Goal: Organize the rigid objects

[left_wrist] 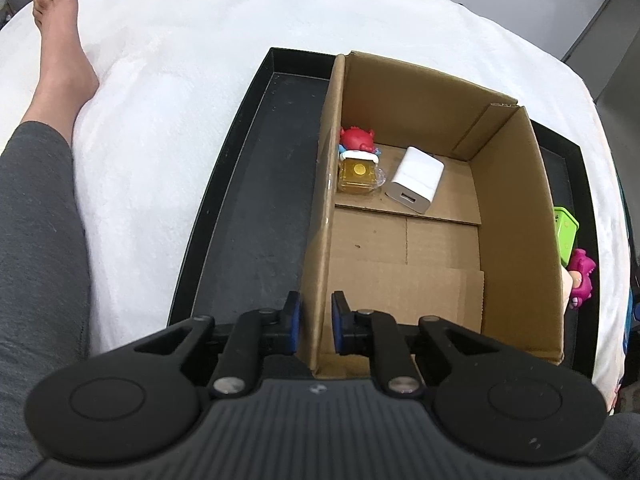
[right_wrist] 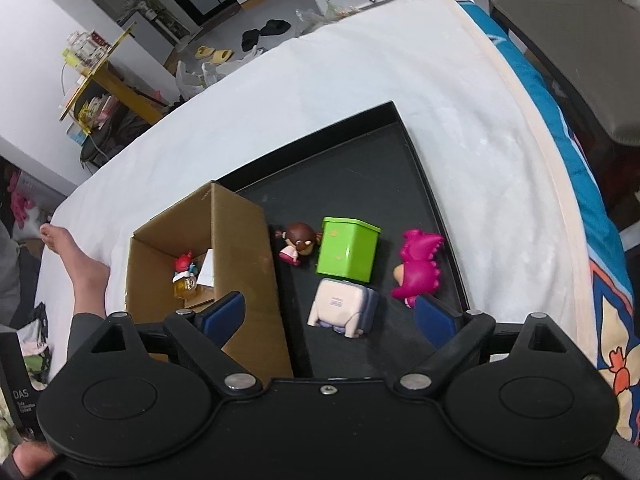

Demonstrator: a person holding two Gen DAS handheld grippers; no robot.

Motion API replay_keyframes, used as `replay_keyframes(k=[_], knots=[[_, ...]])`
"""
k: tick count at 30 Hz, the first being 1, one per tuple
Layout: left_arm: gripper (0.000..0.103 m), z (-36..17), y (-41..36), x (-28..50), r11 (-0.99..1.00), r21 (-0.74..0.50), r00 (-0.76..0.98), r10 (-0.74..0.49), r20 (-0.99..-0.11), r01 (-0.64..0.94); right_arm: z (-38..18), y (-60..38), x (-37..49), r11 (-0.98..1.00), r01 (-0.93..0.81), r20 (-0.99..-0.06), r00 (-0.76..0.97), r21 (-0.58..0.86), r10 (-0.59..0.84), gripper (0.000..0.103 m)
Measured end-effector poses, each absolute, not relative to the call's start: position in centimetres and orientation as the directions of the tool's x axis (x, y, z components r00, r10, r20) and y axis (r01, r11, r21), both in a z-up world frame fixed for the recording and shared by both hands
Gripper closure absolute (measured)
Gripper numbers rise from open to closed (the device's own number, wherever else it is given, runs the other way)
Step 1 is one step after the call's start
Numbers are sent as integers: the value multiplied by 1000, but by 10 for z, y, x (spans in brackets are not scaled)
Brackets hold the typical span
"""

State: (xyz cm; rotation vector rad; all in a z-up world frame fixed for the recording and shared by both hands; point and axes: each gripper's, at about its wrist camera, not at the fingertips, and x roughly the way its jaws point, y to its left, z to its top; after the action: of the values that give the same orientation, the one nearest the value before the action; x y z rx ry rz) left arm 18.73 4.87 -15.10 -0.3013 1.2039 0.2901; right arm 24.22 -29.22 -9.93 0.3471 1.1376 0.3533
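Left wrist view: the left gripper (left_wrist: 316,326) is seen nearest, its blue-padded fingers (left_wrist: 293,322) set narrowly on either side of the near left wall of the open brown cardboard box (left_wrist: 516,216); whether the pads press the wall cannot be told. The box stands inside a shallow black rectangular tray (left_wrist: 248,208), which rests on a white fleece blanket (left_wrist: 160,128). Far back on the box floor, against the left wall, a small amber glass bottle (left_wrist: 357,176) is seen, with a white rectangular USB charger block (left_wrist: 416,184) just beside it to the right and a red crab-like toy figure (left_wrist: 357,138) directly behind it. A bare leg and foot (left_wrist: 60,60) lies on the blanket at the far left.

In the right wrist view, the right gripper (right_wrist: 334,312) is held wide apart above the tray floor, and nothing is gripped. Between its fingers a pale cream boxy toy with lavender panels (right_wrist: 343,310) is seen lying on the tray. Just beyond it a lime-green square tin (right_wrist: 348,250) stands, touching or nearly so. A magenta dinosaur figure (right_wrist: 418,266) lies to the right, near the tray's right rim, and a small brown-haired doll in pink (right_wrist: 298,242) lies to the left, between the tin and the box's right wall.
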Motion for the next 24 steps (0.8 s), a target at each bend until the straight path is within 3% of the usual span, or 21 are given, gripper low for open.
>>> replay_keyframes(k=[7,9,14,19,24], knots=[[89,-153,48,188,925,-64,328,67,-942,-375,-117,-303,251,888,-40,-821,365,458,439,14],[89,-153,49,189,923,-67,326,65,-943,-378,-121,-305,254,891,-35,-826,360,453,434,18],[89,-154,53,188,917,-77,328,61,-943,-392,-134,-309,263,891,-6,-838,337,455,430,42],[89,-155,54,188,914,-86,326,52,-944,-397,-146,-309,272,898,20,-854,318,440,411,55],[88,-154,54,189,916,-82,332,57,-942,-392,-154,-303,278,925,20,-883,309,378,354,56]])
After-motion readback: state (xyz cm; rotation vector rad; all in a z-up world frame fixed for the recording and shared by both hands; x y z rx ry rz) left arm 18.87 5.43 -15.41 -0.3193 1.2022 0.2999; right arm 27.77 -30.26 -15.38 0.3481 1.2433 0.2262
